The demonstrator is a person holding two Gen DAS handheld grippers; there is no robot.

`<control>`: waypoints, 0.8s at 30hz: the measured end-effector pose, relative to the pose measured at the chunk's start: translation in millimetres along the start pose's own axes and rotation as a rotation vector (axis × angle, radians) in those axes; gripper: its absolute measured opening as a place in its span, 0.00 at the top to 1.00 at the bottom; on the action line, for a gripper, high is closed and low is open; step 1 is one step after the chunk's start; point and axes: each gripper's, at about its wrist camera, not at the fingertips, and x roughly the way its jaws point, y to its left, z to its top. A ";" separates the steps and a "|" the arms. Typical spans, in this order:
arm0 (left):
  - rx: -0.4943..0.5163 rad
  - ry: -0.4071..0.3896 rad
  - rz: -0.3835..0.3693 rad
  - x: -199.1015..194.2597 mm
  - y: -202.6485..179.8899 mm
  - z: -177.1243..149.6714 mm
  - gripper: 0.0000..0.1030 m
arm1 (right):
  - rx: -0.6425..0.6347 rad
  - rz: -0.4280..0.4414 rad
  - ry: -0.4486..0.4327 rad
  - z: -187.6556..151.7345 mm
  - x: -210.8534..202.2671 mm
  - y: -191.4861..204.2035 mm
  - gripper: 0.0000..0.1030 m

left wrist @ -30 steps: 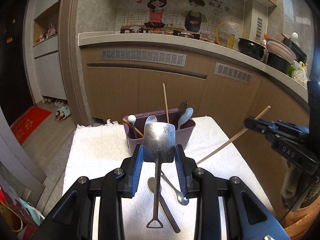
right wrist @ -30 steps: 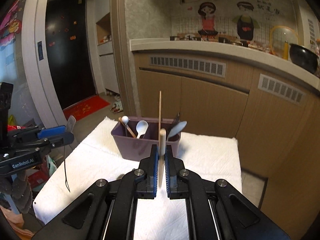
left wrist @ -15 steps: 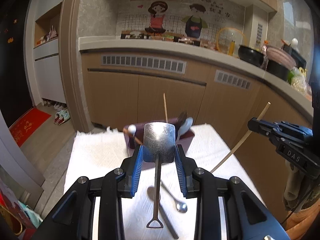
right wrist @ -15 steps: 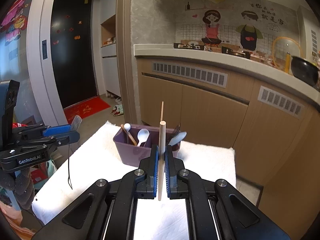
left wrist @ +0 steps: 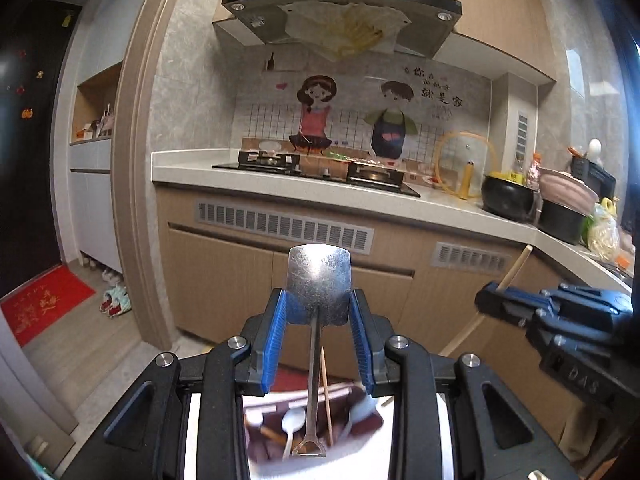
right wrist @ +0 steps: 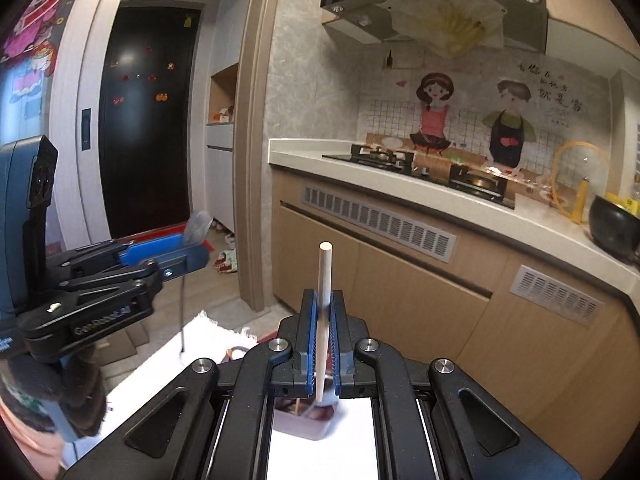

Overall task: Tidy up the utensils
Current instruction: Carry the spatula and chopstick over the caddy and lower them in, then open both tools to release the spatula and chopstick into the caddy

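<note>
Kitchen counter | left tool grips one metal spatula | right tool clamps one chopstick

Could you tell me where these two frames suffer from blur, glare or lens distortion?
Left wrist view: the purple bin beneath the metal spatula is motion-blurred, and the spatula blade shows a bright glare patch. Right wrist view: the bin is smeared below the wooden chopstick. Both views: fisheye bending curves the counter edge.
</note>
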 end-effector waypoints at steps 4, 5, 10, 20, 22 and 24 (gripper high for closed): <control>-0.004 0.014 -0.006 31.7 8.7 -11.8 0.72 | 0.008 0.007 0.050 3.7 35.9 -1.0 0.94; 0.002 0.021 -0.011 38.3 10.3 -16.7 0.72 | 0.012 0.011 0.063 1.6 44.4 -1.6 0.94; -0.007 0.125 0.002 84.2 26.5 -51.6 0.72 | 0.052 0.052 0.188 -18.9 102.8 -5.9 0.94; -0.060 0.350 0.025 136.6 41.9 -128.1 0.72 | 0.126 0.088 0.361 -73.1 181.0 -17.3 0.94; -0.061 0.358 0.027 138.0 41.5 -133.2 0.72 | 0.135 0.104 0.364 -74.8 182.2 -18.0 0.94; -0.064 0.357 0.028 138.8 41.6 -134.3 0.72 | 0.109 0.090 0.360 -76.1 181.3 -16.3 0.92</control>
